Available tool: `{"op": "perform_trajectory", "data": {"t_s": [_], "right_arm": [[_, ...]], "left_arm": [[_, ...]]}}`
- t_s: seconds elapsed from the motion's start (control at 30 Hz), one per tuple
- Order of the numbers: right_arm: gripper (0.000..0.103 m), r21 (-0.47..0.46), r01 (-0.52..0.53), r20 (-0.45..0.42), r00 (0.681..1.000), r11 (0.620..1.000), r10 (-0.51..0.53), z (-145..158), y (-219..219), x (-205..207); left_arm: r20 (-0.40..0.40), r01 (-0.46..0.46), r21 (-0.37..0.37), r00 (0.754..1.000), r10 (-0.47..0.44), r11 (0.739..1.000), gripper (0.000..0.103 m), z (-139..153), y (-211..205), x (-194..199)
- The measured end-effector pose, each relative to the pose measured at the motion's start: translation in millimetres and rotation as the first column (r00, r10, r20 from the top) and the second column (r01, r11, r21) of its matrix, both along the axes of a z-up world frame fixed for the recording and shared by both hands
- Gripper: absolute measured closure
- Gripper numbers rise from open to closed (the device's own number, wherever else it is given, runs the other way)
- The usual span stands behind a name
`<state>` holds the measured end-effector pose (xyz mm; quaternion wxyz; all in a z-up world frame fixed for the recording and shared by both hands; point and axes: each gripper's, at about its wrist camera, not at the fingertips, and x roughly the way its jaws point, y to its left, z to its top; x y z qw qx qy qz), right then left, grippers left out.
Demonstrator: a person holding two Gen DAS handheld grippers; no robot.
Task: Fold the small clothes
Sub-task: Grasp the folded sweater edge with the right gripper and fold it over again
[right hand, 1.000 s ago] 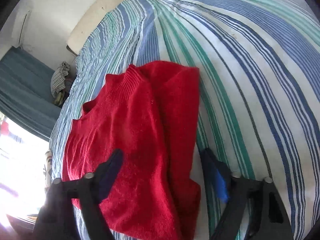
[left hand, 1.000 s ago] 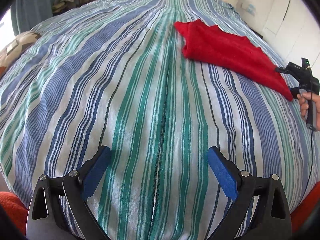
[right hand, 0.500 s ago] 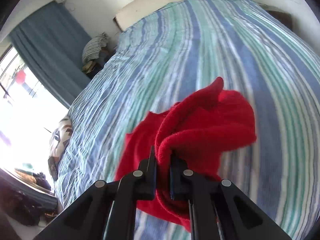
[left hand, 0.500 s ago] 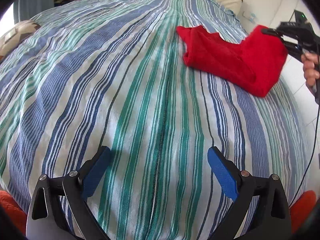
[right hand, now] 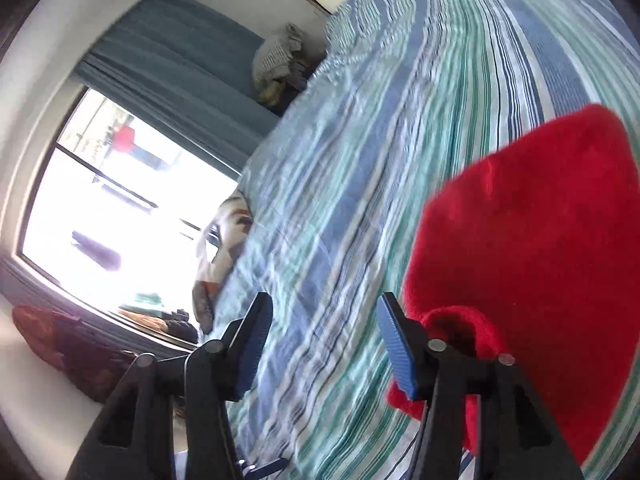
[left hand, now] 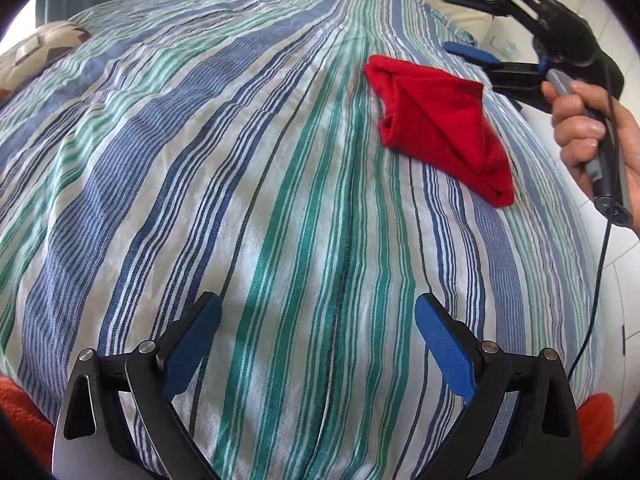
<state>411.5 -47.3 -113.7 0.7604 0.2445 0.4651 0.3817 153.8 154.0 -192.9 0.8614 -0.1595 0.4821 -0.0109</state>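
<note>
Covering the whole working area is a bed spread with a blue, green and white striped cotton sheet (left hand: 248, 184), which is lying slightly wrinkled under daylight from a large window with a blue curtain (right hand: 168, 60). Lying on the far right part of that sheet is a red knitted garment folded into a rough triangular bundle (left hand: 436, 128), its layers overlapping and one corner pointing toward the bed's near right edge. The left gripper (left hand: 316, 344) is hovering over the near part of the bed with its blue-padded fingers (left hand: 192, 344) standing wide apart, only striped sheet showing between them. The right gripper (right hand: 324, 344) is being held in a hand (left hand: 592, 128) just beyond the garment's right side; its fingers (right hand: 396, 352) are opening, and no cloth is lying between them. In the right wrist view the garment is sitting beside the outer face of the right-hand finger, and contact there cannot be determined.
</note>
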Motion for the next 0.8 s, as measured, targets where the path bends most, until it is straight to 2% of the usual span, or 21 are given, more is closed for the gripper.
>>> {"op": "perform_trajectory", "data": {"t_s": [0.03,0.07,0.13,0.2,0.23,0.33,0.37,0.43,0.47,0.5,0.57,0.7,0.77,0.8], "right_arm": [[0.045,-0.036,0.032,0.039,0.999,0.999,-0.031,8,-13,-2],[0.045,-0.121,0.069,0.079,0.995,0.990,-0.060,14,-21,-3],[0.046,-0.330,0.129,0.142,0.986,0.935,-0.086,10,-29,-5],[0.053,-0.439,0.109,0.137,0.989,0.892,-0.053,-9,-25,-8],[0.059,-0.466,0.088,0.140,0.990,0.881,-0.024,-18,-18,-13],[0.059,-0.539,0.008,0.196,0.974,0.842,0.116,-48,33,-40],[0.059,-0.579,-0.030,0.205,0.962,0.815,0.181,-62,54,-52],[0.059,-0.673,-0.063,0.224,0.932,0.737,0.285,-82,86,-75],[0.059,-0.704,-0.055,0.250,0.914,0.708,0.320,-86,93,-83],[0.059,-0.713,-0.052,0.268,0.901,0.699,0.340,-84,94,-89],[0.059,-0.691,-0.054,0.273,0.904,0.721,0.329,-69,83,-91],[0.059,-0.591,0.068,0.366,0.910,0.804,0.193,-9,26,-90],[0.059,-0.577,0.135,0.385,0.915,0.806,0.122,5,0,-93],[0.059,-0.576,0.161,0.382,0.920,0.801,0.089,1,-11,-95]], "left_arm": [[-0.003,0.000,-0.009,1.000,0.000,1.000,0.005,0,0,1],[-0.005,0.001,-0.017,1.000,-0.001,1.000,0.005,-1,0,1],[-0.007,0.004,-0.024,1.000,-0.004,1.000,0.005,-1,-1,2],[-0.007,0.012,-0.015,1.000,-0.012,1.000,0.005,-1,-5,2],[-0.007,0.016,-0.008,1.000,-0.016,1.000,0.005,-1,-6,1],[-0.008,0.027,0.025,1.000,-0.027,0.999,0.005,-2,-11,0],[-0.008,0.030,0.036,1.000,-0.030,0.999,0.005,-3,-13,0],[-0.010,0.032,0.049,0.999,-0.032,0.998,0.005,-4,-14,0],[-0.011,0.032,0.052,0.999,-0.032,0.998,0.005,-5,-14,0],[-0.012,0.033,0.052,0.999,-0.032,0.998,0.005,-5,-14,0],[-0.012,0.033,0.046,0.999,-0.032,0.998,0.005,-5,-13,0],[-0.016,0.027,0.019,1.000,-0.027,0.999,0.005,-4,-10,1],[-0.018,0.023,0.009,1.000,-0.023,1.000,0.005,-4,-8,1],[-0.020,0.022,0.009,1.000,-0.022,1.000,0.005,-4,-8,1]]}}
